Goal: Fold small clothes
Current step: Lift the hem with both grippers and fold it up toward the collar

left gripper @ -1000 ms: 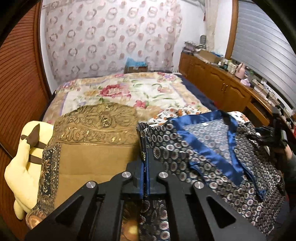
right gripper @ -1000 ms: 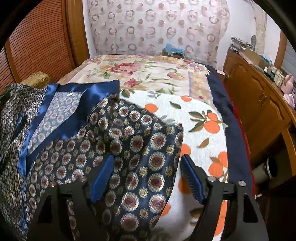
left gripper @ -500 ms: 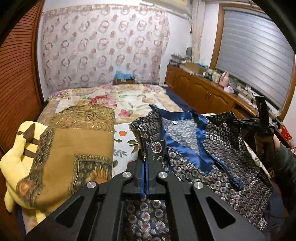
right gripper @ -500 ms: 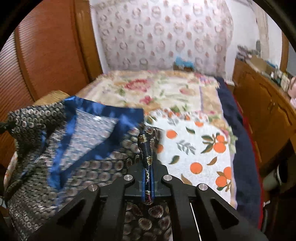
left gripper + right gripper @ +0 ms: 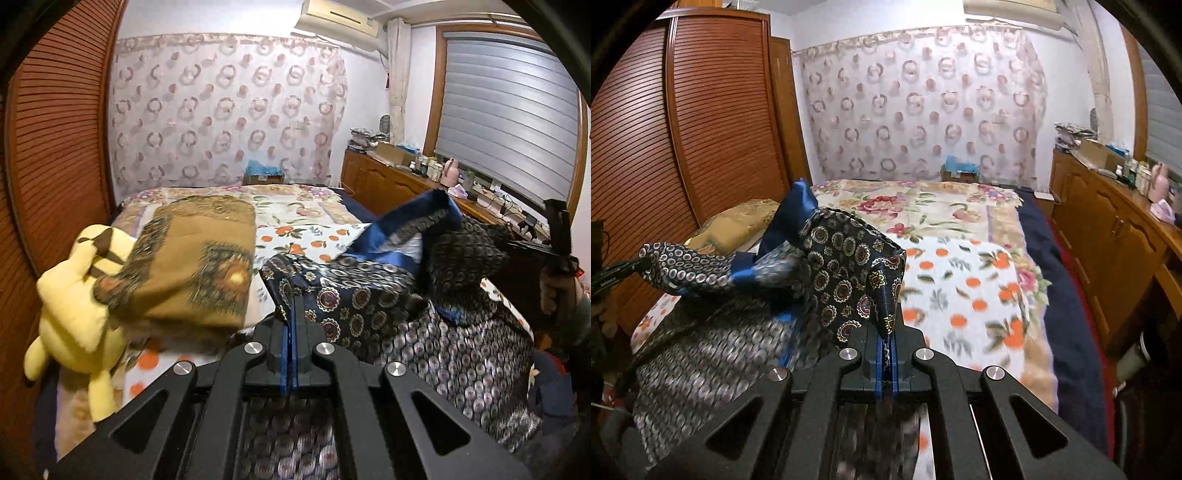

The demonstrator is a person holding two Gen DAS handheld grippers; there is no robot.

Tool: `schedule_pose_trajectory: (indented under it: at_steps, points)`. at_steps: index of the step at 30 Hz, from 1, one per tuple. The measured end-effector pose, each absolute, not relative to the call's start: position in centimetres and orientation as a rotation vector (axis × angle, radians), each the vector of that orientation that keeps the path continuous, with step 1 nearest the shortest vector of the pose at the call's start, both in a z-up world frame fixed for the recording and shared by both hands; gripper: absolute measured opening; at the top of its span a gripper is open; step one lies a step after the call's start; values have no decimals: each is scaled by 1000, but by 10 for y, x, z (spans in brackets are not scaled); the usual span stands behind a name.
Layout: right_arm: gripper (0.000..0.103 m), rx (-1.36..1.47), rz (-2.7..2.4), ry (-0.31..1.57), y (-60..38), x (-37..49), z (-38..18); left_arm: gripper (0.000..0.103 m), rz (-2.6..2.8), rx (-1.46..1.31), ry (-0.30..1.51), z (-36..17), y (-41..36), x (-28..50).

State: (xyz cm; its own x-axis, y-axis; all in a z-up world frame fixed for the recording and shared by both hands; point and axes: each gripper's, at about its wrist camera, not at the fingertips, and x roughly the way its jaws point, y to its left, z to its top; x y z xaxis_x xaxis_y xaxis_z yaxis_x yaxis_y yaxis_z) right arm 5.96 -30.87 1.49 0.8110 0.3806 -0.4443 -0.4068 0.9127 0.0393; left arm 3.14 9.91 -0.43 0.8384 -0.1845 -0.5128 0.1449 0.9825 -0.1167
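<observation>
Although both tools now grip cloth, the folding itself looks hardly begun. The left gripper [image 5: 291, 325] has its jaws together on one edge of the patterned garment [image 5: 369, 299], and the right gripper [image 5: 886, 343] is clamped in the same way on another edge of the patterned garment [image 5: 846, 266]. Between them the cloth hangs raised over the bed [image 5: 960, 280], sagging in the middle, with its blue satin collar [image 5: 399, 229] standing up. No clean fold is visible in it. I judge that the garment is only picked up and being carried; laying it flat, folding it and setting it down are all left to do. A folded brown cloth [image 5: 192, 266] lies to the left beside a yellow plush toy [image 5: 74, 295], perhaps a piece already finished, but I cannot be sure.

Compared with one second ago, the right jaws were then wide apart over the garment, which lay spread on the bed; they have just been closing and now pinch the fabric. The left jaws were already shut on it. The garment was flat and open before; now it is lifted and bunched, and more of the orange-print sheet [image 5: 964, 291] is uncovered. Both views also show the room from further back.
</observation>
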Motion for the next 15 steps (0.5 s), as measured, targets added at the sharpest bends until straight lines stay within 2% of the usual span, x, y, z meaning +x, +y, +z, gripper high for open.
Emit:
schedule_pose_trajectory:
  at_steps: [9,15]
  points:
    - [3,-68,430,532,-336,-31,-2,2,-102,-115,571,-22,124,-23]
    - [3,-94,429,642,-346,-57,-19,2,-52,-83,635,-43,132,-38]
